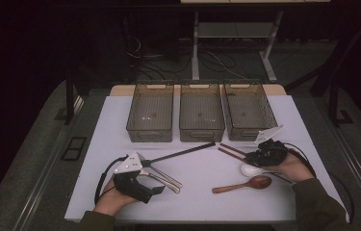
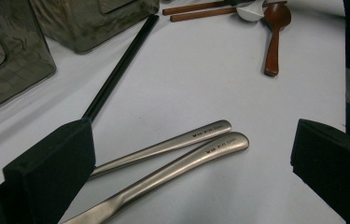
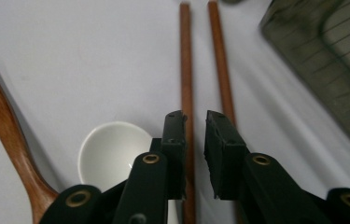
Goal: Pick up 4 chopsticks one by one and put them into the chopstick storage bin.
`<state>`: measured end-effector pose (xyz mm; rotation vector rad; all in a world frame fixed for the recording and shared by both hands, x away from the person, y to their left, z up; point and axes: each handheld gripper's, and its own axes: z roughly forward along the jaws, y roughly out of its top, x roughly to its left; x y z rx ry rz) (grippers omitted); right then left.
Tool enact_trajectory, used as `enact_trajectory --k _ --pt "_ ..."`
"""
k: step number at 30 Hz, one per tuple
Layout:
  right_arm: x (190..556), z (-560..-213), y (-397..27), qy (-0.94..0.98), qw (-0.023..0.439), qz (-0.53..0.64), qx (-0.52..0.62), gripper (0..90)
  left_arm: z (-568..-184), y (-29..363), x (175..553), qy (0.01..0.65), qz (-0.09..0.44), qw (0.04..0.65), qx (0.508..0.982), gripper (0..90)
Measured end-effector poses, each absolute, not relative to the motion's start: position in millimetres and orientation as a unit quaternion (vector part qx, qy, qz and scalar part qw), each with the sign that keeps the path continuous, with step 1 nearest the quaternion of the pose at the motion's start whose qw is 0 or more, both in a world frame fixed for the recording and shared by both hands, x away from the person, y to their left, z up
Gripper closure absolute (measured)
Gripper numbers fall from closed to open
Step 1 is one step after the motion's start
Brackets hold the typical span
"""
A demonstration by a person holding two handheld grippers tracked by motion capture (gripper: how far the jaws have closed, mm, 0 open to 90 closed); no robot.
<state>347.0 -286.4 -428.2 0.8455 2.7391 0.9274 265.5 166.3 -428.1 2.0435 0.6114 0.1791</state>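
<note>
Right gripper [image 3: 196,122] low over the white desk [image 1: 197,168], fingers [image 3: 175,140] nearly closed with a narrow empty gap, gripping nothing. Two brown chopsticks [image 3: 185,56] running straight ahead from the fingertips, one passing under the left finger. White spoon [image 3: 109,149] just left of the fingers, wooden spoon [image 3: 4,135] beyond it. Left gripper [image 2: 186,154] wide open, two metal handles [image 2: 186,144] lying between its fingers, untouched.

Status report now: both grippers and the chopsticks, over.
Left gripper open over metal cutlery. Right gripper slightly open above brown chopsticks, not holding. White spoon close beside.
</note>
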Motion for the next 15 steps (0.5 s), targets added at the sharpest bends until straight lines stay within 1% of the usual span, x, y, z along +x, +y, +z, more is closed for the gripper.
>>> enact_trajectory --k 2,6,10,15 --pt "346.1 -422.5 -292.0 0.901 0.074 0.319 0.285 75.7 -428.3 166.4 265.7 0.251 0.073 0.48 0.837 0.0" --pt "345.4 -421.0 -306.2 0.894 0.091 0.319 0.303 75.5 -428.7 166.1 265.7 0.25 0.073 0.48 0.838 0.0" --pt "348.0 -428.0 -317.9 0.889 0.089 0.313 0.322 75.9 -428.8 165.8 265.8 0.251 0.073 0.479 0.838 0.0" --pt "350.2 -435.6 -312.7 0.896 0.08 0.303 0.316 76.8 -428.8 165.6 265.6 0.249 0.072 0.479 0.839 0.0"
